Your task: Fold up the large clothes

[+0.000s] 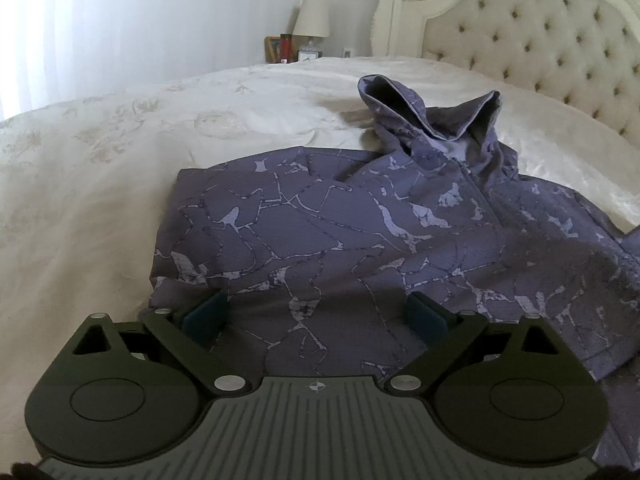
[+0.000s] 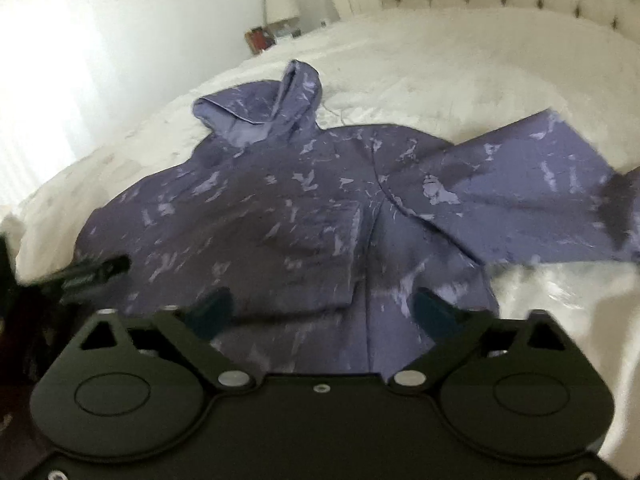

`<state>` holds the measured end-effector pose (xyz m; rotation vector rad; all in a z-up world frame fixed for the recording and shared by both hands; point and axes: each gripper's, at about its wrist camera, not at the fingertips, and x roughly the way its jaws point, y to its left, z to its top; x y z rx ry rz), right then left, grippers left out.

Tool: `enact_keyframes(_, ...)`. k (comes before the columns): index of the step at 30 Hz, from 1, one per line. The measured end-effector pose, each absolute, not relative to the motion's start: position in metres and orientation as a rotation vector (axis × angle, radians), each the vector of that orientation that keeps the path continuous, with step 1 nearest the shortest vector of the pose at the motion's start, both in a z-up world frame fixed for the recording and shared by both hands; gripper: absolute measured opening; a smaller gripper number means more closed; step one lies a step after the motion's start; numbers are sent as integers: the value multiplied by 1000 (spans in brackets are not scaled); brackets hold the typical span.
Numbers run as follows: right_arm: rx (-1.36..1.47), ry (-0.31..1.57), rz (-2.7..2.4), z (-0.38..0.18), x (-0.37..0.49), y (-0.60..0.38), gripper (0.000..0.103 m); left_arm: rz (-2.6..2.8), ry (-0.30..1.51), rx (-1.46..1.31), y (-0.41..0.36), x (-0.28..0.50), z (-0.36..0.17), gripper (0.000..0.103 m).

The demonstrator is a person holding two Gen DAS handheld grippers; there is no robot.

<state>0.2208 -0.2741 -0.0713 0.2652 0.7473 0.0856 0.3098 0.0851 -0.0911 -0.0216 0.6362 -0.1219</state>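
A purple hoodie (image 1: 320, 220) with a pale marbled pattern lies spread on the white bed (image 1: 100, 168), its hood (image 1: 432, 120) toward the headboard. One sleeve appears folded across the body. My left gripper (image 1: 316, 310) hovers open over the hoodie's lower left part, with nothing between its blue pads (image 1: 204, 314). The right wrist view is blurred. In it my right gripper (image 2: 324, 310) stands open above the hoodie (image 2: 260, 216) near its hem, pinching no cloth. The other sleeve (image 2: 540, 200) stretches out to the right. The left gripper (image 2: 96, 272) shows as a dark shape at the hoodie's left edge.
A tufted cream headboard (image 1: 540, 40) rises at the far right. Beyond the bed's far side, a nightstand carries a lamp (image 1: 312, 16), a red bottle (image 1: 285, 46) and a small frame. Bright curtains (image 1: 60, 32) hang on the left. White bedspread surrounds the hoodie.
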Motion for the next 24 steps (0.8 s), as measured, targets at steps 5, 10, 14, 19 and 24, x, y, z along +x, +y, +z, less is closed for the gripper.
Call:
enact_keyframes(5,346,815,77,-93,255,-279,77,-121,638,-13,84,309,-91,98)
enact_keyframes(10,270,810,93,-96,271,-266,47,-125,646,2,82,311,-89,101)
enact_keyframes(14,157,798,86,-83,276,-256,30,-105,692,56,73,314,-78,101)
enact_keyframes(19,133,757,61,-75,285,-265,31,-120,688,-61,66,305,-62,101)
enact_keyframes(24,156,830,67,-101,288,-266,49,-110,701,115,39,303,-90,103)
